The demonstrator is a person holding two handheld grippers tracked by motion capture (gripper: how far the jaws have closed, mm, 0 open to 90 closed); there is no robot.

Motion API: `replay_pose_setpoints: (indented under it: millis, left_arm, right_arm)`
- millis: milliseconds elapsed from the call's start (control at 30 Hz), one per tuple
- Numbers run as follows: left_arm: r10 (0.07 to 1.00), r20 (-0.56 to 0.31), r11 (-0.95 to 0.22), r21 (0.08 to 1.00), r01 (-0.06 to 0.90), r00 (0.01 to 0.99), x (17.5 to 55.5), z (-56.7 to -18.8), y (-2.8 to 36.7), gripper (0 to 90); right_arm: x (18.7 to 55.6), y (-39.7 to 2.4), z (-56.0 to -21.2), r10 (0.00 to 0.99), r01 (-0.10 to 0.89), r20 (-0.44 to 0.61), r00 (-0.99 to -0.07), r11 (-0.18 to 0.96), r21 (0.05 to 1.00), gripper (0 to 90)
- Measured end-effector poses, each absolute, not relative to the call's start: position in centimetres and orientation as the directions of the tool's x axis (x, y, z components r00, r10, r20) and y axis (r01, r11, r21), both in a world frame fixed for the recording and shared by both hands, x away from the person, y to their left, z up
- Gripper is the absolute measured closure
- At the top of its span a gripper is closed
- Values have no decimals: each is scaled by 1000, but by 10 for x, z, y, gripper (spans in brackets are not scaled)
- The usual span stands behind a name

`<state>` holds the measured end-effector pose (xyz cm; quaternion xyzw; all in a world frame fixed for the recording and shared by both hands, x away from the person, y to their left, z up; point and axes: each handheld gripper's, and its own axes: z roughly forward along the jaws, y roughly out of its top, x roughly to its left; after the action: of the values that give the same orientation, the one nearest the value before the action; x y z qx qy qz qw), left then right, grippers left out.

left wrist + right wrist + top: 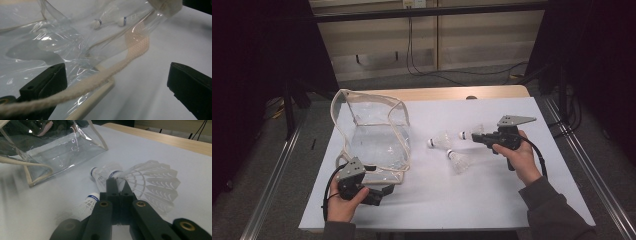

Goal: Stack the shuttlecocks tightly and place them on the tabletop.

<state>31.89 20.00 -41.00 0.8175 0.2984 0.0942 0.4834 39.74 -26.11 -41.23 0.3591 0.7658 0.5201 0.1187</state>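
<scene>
Shuttlecock (150, 182), light and fragile, is clamped near its cork by the right gripper (119, 182); left gripper (117, 82) fingers are spread around the bag's (377, 135) soft strap (120, 67).

Two black handheld grippers and dark grey sleeves are showing.

The left gripper (381, 191) and the right gripper (476, 137) are each wearing a matte black body with a pistol-style handle, and each is carrying a grey three-cornered plate dotted with small holes on top. A black cable is trailing from each one in a loose curve. In the right gripper view, brass-coloured screw rings are glinting on the black linkage bars behind two slim black jaws. Grey knit sleeves are covering both forearms, ending at the wrists.
</scene>
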Motion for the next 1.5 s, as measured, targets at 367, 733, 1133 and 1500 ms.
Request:
replay_pose_setpoints:
  millis: [367, 733, 1133, 1500]
  left_arm:
    - [579, -135, -355, 846, 397, 804, 319, -410, 200, 27]
    - [576, -131, -359, 846, 394, 807, 319, -411, 200, 27]
    - [579, -132, -357, 846, 396, 805, 318, -411, 200, 27]
    - [579, -132, -355, 848, 394, 805, 318, -411, 200, 27]
  right_arm:
    - [403, -255, -412, 670, 426, 190, -717, 206, 881, 897]
    - [406, -249, -415, 675, 425, 181, -716, 216, 879, 897]
    - [410, -242, -417, 669, 424, 175, -723, 230, 876, 896]
    - [413, -238, -421, 670, 426, 164, -724, 248, 870, 896]
